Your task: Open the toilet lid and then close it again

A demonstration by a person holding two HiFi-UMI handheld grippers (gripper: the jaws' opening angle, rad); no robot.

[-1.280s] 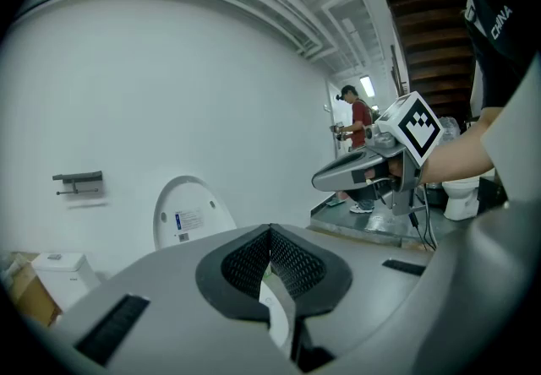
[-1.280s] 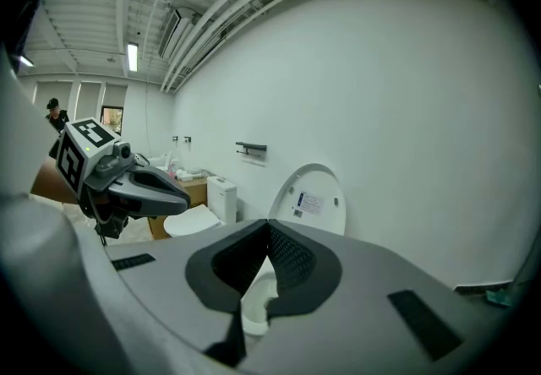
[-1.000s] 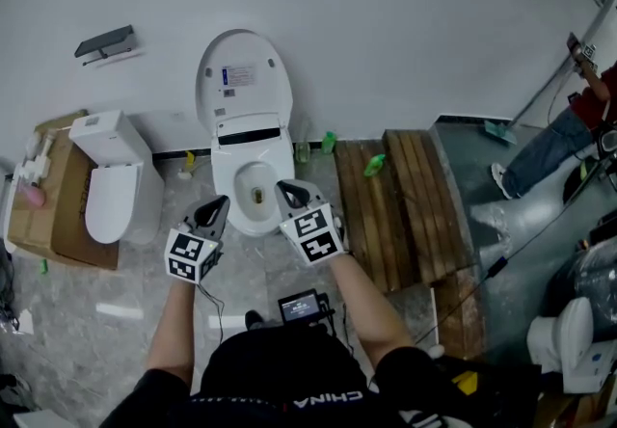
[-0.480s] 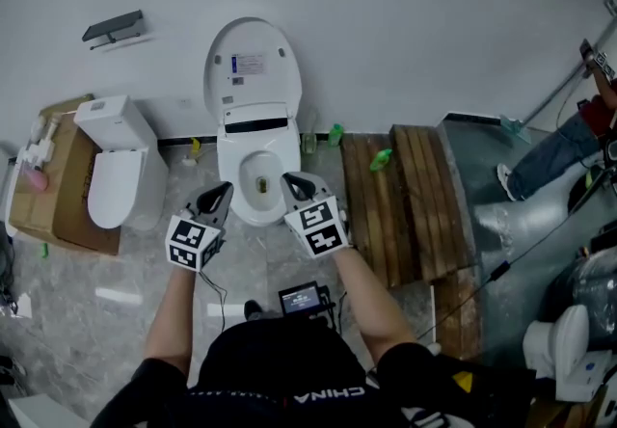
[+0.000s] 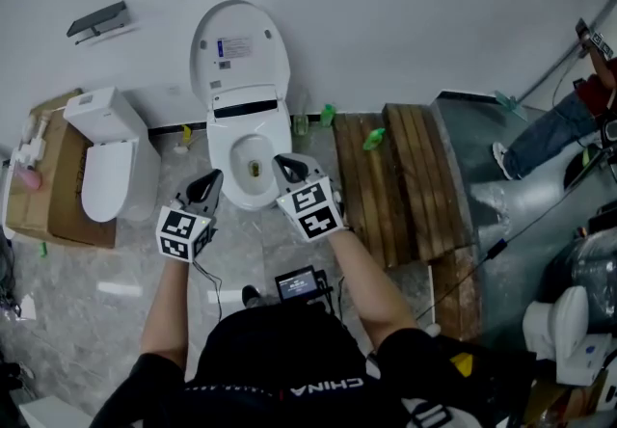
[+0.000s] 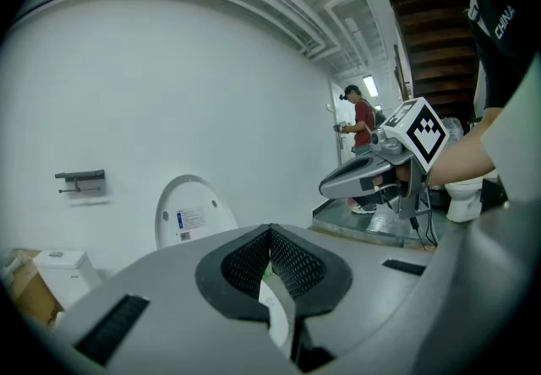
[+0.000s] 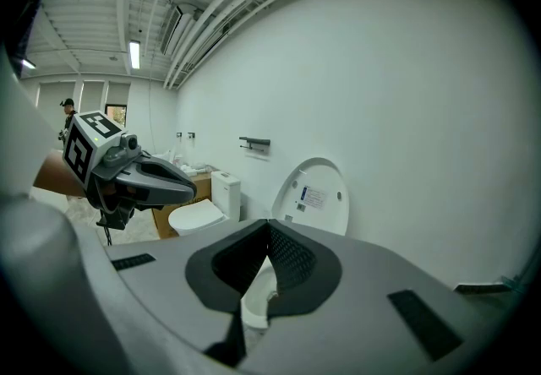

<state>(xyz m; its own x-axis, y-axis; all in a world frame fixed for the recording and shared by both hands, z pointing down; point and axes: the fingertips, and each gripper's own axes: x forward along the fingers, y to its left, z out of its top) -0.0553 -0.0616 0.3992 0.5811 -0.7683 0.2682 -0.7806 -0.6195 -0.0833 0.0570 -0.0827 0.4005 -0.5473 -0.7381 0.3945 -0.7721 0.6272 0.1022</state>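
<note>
Little is changing since a second ago: the left gripper [image 5: 211,177] and the right gripper [image 5: 281,163] are still hovering with jaws pressed together (nothing between them), flanking the front of the toilet bowl [image 5: 249,187]. The toilet lid [image 5: 239,45] is standing raised against the white wall [image 5: 415,12], beyond both tips. A second toilet [image 5: 104,180] and wooden planks [image 5: 405,190] are sitting on the grey tiled floor [image 5: 96,320].
</note>
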